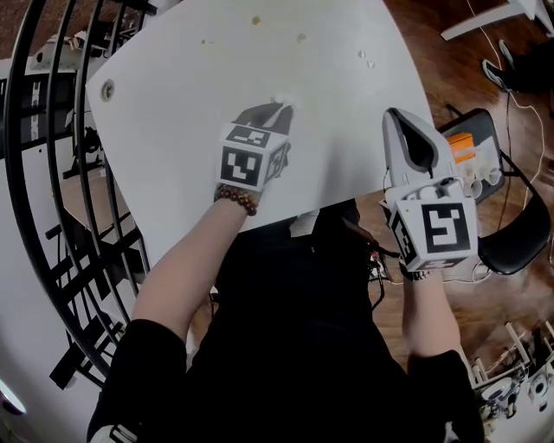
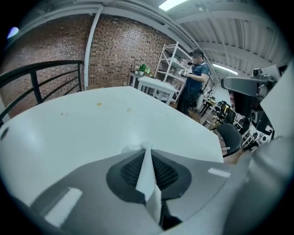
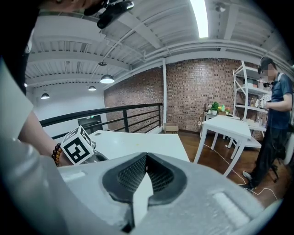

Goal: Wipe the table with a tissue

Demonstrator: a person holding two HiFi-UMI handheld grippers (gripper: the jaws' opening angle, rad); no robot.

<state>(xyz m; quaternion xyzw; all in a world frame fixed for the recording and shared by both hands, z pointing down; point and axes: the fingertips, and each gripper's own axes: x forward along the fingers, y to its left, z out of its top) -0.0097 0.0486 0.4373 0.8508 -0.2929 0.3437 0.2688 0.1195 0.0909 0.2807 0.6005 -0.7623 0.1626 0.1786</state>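
The white table (image 1: 199,95) fills the upper half of the head view. Low over its middle is my left gripper (image 1: 279,107), shut on a white tissue (image 1: 284,100). In the left gripper view the tissue (image 2: 148,176) runs as a thin strip between the closed jaws, and a crumpled bit pokes out at the tips, right by the tabletop (image 2: 82,128). Small brownish stains (image 1: 255,20) lie further up the table and also show as stains (image 2: 98,104) ahead of the left gripper. My right gripper (image 1: 394,117) is shut and held beside the table's right edge, off the top.
A black railing (image 1: 52,173) runs along the left of the table. To the right, on the wooden floor, stand a black office chair (image 1: 519,234) and an orange-and-white box (image 1: 463,151). A person (image 2: 195,78) stands far off by shelves. Another white table (image 3: 229,126) is further right.
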